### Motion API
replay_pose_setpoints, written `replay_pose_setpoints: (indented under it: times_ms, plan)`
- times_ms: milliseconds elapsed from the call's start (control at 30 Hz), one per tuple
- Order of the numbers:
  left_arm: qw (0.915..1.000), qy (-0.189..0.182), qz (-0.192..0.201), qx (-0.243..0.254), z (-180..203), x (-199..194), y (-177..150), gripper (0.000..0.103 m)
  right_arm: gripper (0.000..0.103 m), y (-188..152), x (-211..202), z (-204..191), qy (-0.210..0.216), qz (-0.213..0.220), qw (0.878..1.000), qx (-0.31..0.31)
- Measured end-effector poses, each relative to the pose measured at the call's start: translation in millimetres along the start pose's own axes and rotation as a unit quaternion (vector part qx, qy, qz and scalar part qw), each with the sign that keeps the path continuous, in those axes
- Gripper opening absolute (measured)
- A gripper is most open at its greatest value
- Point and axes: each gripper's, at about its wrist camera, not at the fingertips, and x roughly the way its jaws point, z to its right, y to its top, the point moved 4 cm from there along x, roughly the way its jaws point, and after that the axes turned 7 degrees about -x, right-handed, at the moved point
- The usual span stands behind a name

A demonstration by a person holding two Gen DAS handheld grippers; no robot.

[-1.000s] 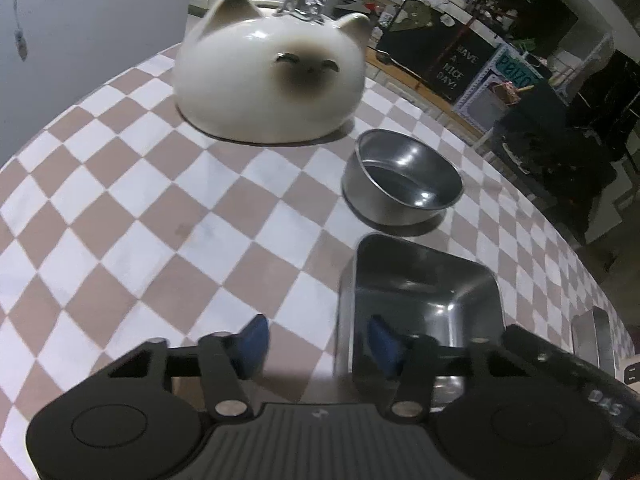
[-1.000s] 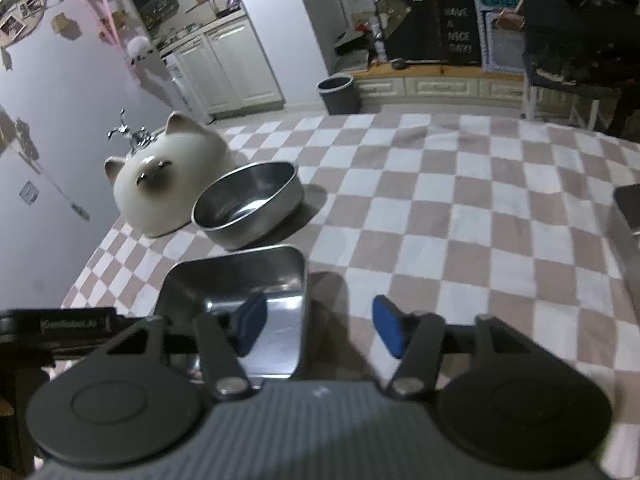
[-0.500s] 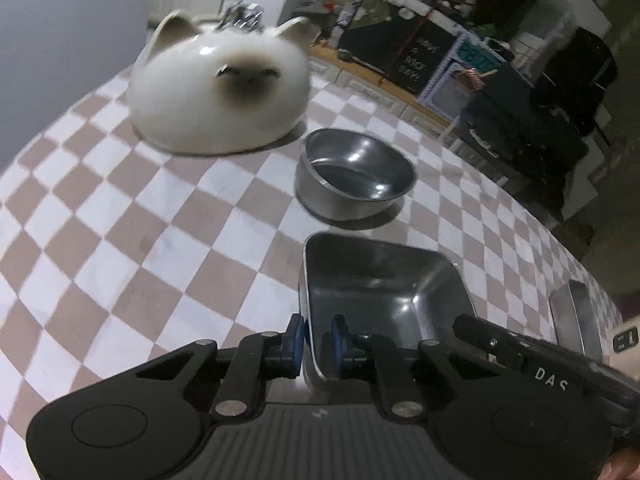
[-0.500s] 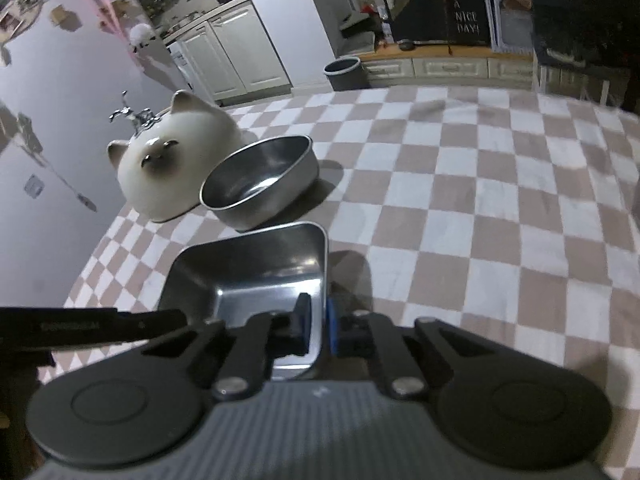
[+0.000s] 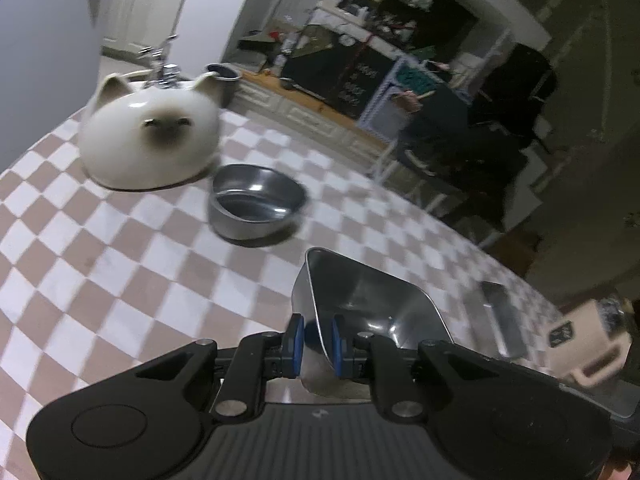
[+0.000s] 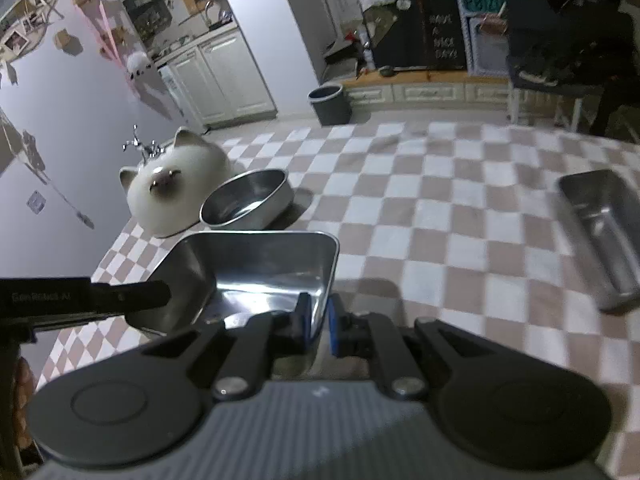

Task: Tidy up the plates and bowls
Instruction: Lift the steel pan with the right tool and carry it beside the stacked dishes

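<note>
A square steel tray (image 5: pixel 372 304) (image 6: pixel 260 268) hangs tilted above the checkered table, held from two sides. My left gripper (image 5: pixel 317 342) is shut on its left wall. My right gripper (image 6: pixel 318 322) is shut on its right wall, and the left gripper's dark finger (image 6: pixel 84 294) shows at the tray's other side. A round steel bowl (image 5: pixel 256 202) (image 6: pixel 248 200) rests on the cloth beyond the tray. Next to the bowl stands a white cat-shaped ceramic dome (image 5: pixel 152 140) (image 6: pixel 176 184).
A narrow rectangular steel tray (image 6: pixel 604 236) (image 5: pixel 502 320) lies on the table to the right. A wall runs along the table's left side. Cabinets, a bin (image 6: pixel 330 104) and a dark chair stand beyond the far edge.
Both grippers went from open to shut on the square tray's opposite walls. They then lifted it off the cloth, and it now hangs tilted.
</note>
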Motion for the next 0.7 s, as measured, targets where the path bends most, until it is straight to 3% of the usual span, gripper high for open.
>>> replay_pose_setpoints:
  times_ms: [300, 467, 700]
  plan:
    - [0.9964, -0.066, -0.029, 0.045, 68.5, -6.3, -38.1, 0.015, 0.011, -24.5, -97.9, 40.4, -0.038, 0.053, 0.997, 0.042]
    - [0.9896, -0.097, -0.061, 0.087, 109.0, -3.0, -74.4, 0.015, 0.011, -54.0, -135.5, 67.5, -0.084, 0.049, 0.993, 0.062]
    - [0.9770, -0.077, -0.109, 0.166, 152.0, 21.7, -132.9, 0.019, 0.011, -91.4, -161.1, 104.4, -0.134, 0.025, 0.984, 0.115]
